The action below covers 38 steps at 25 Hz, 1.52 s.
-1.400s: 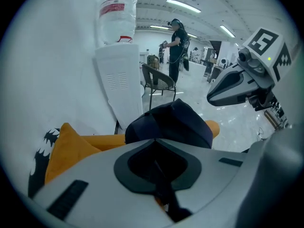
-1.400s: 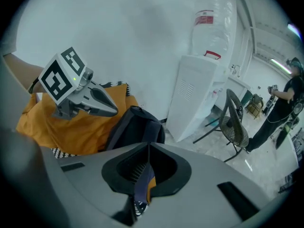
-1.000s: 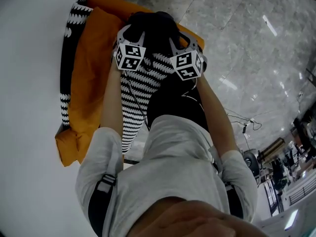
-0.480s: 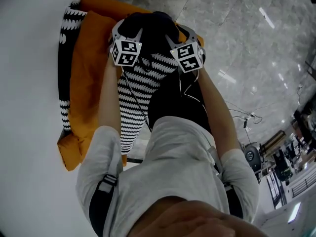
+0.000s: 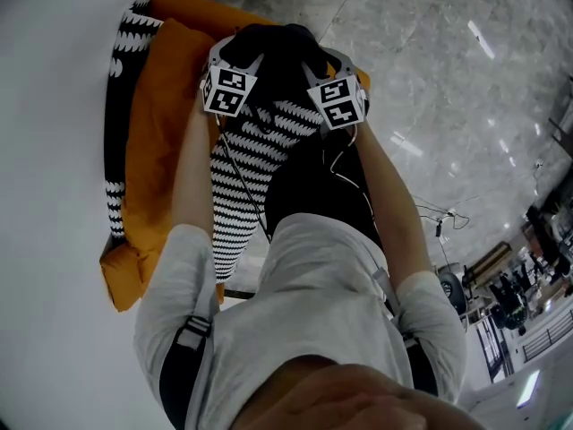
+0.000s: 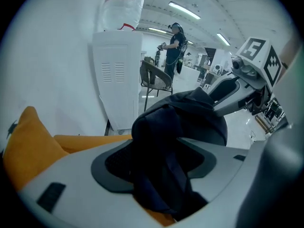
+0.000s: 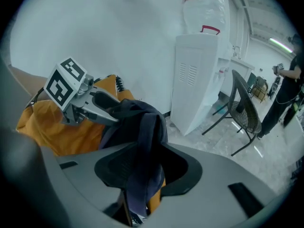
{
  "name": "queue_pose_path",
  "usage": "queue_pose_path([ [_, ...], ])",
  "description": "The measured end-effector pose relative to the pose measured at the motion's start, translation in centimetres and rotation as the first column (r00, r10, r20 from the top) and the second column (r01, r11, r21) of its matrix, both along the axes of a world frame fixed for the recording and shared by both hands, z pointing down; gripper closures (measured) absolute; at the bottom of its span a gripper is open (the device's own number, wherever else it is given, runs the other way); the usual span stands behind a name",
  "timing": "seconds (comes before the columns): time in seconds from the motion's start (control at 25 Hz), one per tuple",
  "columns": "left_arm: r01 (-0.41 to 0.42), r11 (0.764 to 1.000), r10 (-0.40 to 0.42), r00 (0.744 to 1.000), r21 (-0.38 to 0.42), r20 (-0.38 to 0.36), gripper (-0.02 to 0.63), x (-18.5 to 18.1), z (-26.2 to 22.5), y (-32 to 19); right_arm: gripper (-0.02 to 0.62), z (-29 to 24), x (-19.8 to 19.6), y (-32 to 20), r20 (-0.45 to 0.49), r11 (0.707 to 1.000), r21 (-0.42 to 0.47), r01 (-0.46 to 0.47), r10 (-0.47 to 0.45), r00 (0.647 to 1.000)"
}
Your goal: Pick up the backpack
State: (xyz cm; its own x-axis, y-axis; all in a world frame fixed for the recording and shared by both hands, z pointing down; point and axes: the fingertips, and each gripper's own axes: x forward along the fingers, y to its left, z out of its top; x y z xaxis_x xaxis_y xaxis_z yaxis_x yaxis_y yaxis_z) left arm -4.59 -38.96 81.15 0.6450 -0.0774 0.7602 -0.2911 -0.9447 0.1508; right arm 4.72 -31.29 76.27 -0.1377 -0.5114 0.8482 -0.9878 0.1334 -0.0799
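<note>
Far left, a white wall (image 5: 45,195) is seen, and against it an orange cushion (image 5: 157,133) with black-and-white zigzag cloth (image 5: 242,168) draped over it. The left gripper (image 5: 235,56) is pointed down at the cushion's upper end. Its jaws have just been opening and are spread wide. Dark fabric is bunched loosely between them and is not clamped. The backpack (image 5: 279,47), dark, is found at the cushion's top edge, between the two grippers. The right gripper (image 5: 324,61) is pointed down at the backpack's other side. Its jaws have just been closing but are parted. A dark strap (image 7: 142,146) hangs between the pads, and a gap is left beside one pad, so nothing is gripped. Grey marble floor (image 5: 448,79) is seen to the right. A white water dispenser (image 6: 116,75) and a chair (image 6: 154,77) are seen behind the backpack.
</note>
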Motion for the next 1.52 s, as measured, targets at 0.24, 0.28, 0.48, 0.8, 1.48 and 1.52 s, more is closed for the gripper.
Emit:
queue_pose_path([
  [0.24,-0.018,0.999,0.017,1.000,0.046,0.018,0.389,0.0,-0.1,0.5,0.500,0.0,-1.0,0.1,-0.035,0.999,0.008,0.040,-0.040,0.999],
  [0.28,-0.008,0.998,0.007,1.000,0.063,0.022,0.420,-0.2,-0.2,0.3,0.505,0.0,-1.1,0.1,-0.036,0.999,0.008,0.042,-0.041,0.999],
  [0.48,0.040,0.993,-0.042,0.999,0.114,0.018,0.529,-0.8,-1.2,-0.4,0.518,-0.5,-1.1,0.1,-0.026,0.999,0.018,0.049,-0.049,0.998],
  [0.8,0.106,0.983,-0.109,0.994,0.147,0.012,0.560,-2.3,-2.8,0.8,0.525,-1.4,-2.1,0.7,-0.011,0.998,0.038,0.058,-0.058,0.998],
  [1.48,0.295,0.936,-0.298,0.955,0.190,-0.016,0.565,-7.3,-5.8,5.8,0.529,-3.0,-5.6,3.3,0.036,0.983,0.124,0.137,-0.143,0.989],
  [1.52,0.315,0.930,-0.317,0.948,0.189,-0.023,0.565,-7.6,-6.0,6.2,0.529,-3.1,-5.8,3.6,0.038,0.981,0.129,0.145,-0.151,0.988],
])
